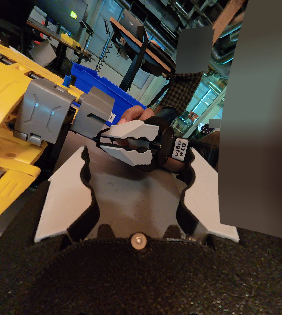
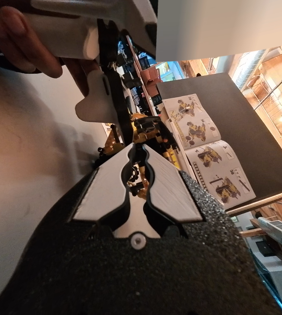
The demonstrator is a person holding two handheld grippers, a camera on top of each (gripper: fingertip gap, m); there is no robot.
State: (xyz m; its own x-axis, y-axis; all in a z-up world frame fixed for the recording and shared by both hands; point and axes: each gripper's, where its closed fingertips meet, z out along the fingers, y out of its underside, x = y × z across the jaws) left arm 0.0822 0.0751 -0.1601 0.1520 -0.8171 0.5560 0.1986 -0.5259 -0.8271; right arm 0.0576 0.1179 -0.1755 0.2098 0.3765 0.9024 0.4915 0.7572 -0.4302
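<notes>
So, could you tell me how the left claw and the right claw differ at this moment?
1. The left claw is spread wide; the right claw has its tips almost together.
2. Only bare table shows between the left claw's fingers; the right claw's tips sit at the grey block of the yellow model.
3. The left claw is clear of the model, which lies off to its side.
Both have white fingers with wavy black inner pads.
</notes>
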